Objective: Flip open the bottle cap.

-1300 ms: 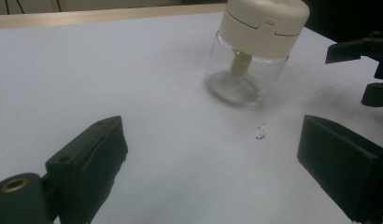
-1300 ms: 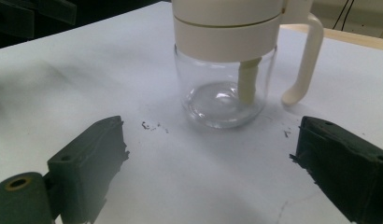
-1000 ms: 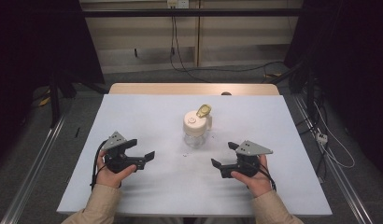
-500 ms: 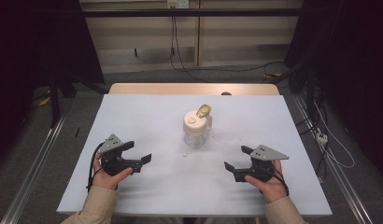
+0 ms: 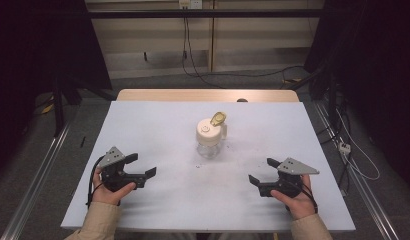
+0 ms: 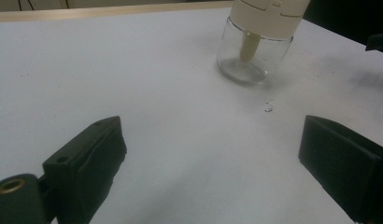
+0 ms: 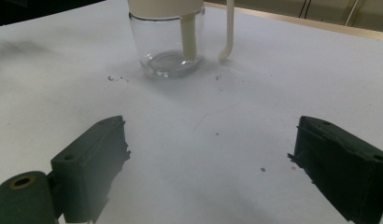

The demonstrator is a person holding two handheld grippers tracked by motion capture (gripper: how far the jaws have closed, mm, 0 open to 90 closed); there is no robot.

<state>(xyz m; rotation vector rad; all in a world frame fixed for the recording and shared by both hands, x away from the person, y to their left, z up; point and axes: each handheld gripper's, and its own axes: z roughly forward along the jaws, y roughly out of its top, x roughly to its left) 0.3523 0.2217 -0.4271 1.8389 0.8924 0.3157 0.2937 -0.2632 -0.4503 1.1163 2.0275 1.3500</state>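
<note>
A clear glass jar [image 5: 209, 146] with a cream lid [image 5: 209, 132] and a flipped-up yellowish cap [image 5: 218, 118] stands upright at the table's middle. The jar [image 6: 253, 56] appears ahead of the left jaws, and the jar [image 7: 170, 44] with its cream handle [image 7: 228, 32] appears ahead of the right jaws. My left gripper [image 5: 141, 165] rests low at the front left, open and holding nothing. At the front right my right gripper [image 5: 261, 171] is also open, with nothing between its jaws. Both stand well apart from the jar.
The white table [image 5: 163, 125] has a wooden strip [image 5: 208, 95] along its far edge. Small dark specks [image 6: 268, 108] lie on the surface near the jar. Cables [image 5: 343, 135] run over the floor at the right, and metal rails [image 5: 38, 175] flank the table.
Both hands have drawn back toward the front edge and outward, the right one more so. The jar has not moved. Both grippers stay open.
</note>
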